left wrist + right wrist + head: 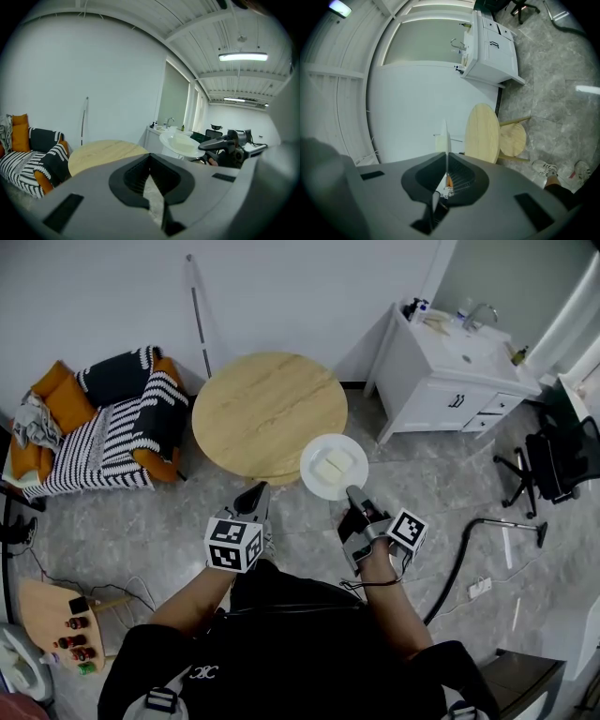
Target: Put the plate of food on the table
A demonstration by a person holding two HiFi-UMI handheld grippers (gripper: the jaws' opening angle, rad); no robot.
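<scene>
A: A grey stone floor (422, 484) is seen, a round wooden table (253, 409) ahead. And the plate (311, 478)?
B: Held aloft by its near rim at the table's edge, pinched in the right gripper (352, 491); the left gripper (257, 491) is closed on nothing. It is judged stiff, slick, breakable — best kept level, lest the food (333, 463) slide.

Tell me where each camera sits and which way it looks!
Head view: on the person's head, looking steeply down at the table, the plate, the left gripper and the right gripper; the person's arms show.
Left gripper view: on the left gripper, looking across the room over its shut jaws.
Right gripper view: on the right gripper, turned sideways, looking along the plate's edge held in its jaws; the person's shoes show.
Shared: all three see the table and the plate.
</scene>
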